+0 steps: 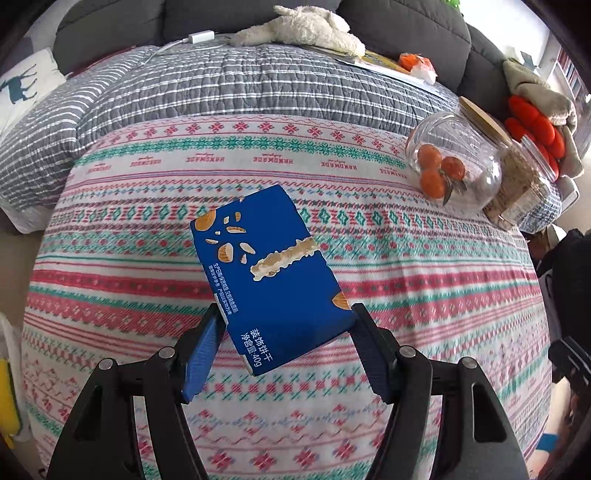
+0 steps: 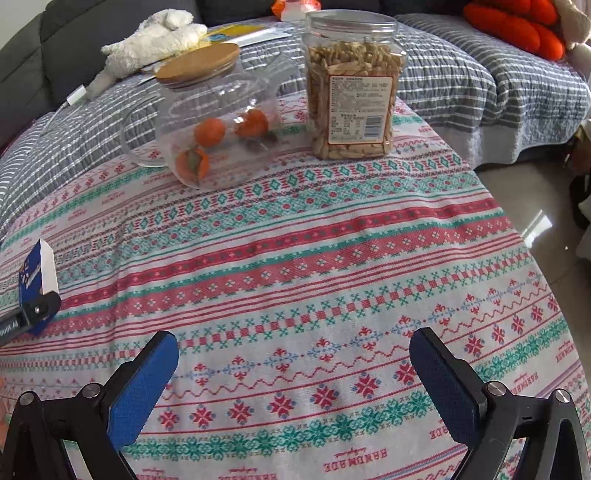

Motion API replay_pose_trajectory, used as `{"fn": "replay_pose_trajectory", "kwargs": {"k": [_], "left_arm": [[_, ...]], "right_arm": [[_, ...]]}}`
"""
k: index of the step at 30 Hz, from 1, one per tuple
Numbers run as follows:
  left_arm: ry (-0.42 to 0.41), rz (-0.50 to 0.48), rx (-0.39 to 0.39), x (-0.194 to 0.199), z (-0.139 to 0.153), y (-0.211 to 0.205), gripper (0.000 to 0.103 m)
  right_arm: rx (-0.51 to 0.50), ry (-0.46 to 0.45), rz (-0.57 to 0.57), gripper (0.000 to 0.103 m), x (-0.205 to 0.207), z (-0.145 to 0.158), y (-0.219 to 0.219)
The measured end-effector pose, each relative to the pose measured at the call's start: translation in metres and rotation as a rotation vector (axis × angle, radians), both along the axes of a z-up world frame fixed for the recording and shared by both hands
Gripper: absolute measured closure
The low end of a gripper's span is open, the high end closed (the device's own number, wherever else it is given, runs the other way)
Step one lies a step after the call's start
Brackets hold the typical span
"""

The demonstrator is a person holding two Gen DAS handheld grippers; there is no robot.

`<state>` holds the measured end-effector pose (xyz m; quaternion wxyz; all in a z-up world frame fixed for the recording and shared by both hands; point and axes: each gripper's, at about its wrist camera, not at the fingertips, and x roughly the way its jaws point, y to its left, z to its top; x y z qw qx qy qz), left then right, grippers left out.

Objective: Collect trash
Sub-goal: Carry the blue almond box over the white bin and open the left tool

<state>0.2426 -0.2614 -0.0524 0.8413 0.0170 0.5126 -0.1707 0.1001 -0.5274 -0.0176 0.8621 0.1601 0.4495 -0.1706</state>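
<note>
A blue biscuit box with a torn strip across its face sits tilted between the fingers of my left gripper, above the patterned tablecloth. Both blue pads press on the box's near end, one on each side edge. In the right wrist view the same box shows edge-on at the far left, raised off the cloth, with the left gripper under it. My right gripper stands open over the bare tablecloth, with nothing between its fingers.
A glass jar with a wooden lid holds three oranges; a plastic jar of snack sticks stands beside it. Behind are a sofa with a grey striped quilt, a white plush toy and orange cushions. Tiled floor lies right.
</note>
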Motion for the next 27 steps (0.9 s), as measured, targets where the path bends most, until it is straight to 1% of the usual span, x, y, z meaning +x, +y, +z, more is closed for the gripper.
{"fn": "replay_pose_trajectory", "kwargs": {"k": [5, 11, 13, 15, 17, 22, 27], "left_arm": [[-0.004, -0.031, -0.001, -0.028, 0.015, 0.049, 0.032], [-0.002, -0.029, -0.011, -0.057, 0.032, 0.116, 0.032], [0.000, -0.017, -0.013, -0.064, 0.035, 0.134, 0.032], [0.008, 0.001, -0.034, -0.069, 0.039, 0.156, 0.032], [0.000, 0.013, -0.038, -0.073, 0.043, 0.174, 0.032], [-0.026, 0.046, 0.011, -0.087, 0.043, 0.225, 0.032], [-0.025, 0.129, 0.020, -0.093, 0.039, 0.289, 0.031]], "right_arm": [[-0.032, 0.017, 0.075, 0.001, -0.001, 0.008, 0.036], [-0.060, 0.037, 0.179, 0.001, -0.005, 0.015, 0.080], [-0.053, 0.033, 0.212, 0.001, -0.006, 0.017, 0.094], [-0.050, 0.037, 0.243, 0.001, -0.008, 0.018, 0.109], [-0.052, 0.041, 0.267, 0.001, -0.010, 0.017, 0.123], [-0.038, 0.055, 0.312, 0.001, -0.009, 0.013, 0.151], [-0.035, 0.052, 0.327, 0.001, -0.004, 0.015, 0.168]]}}
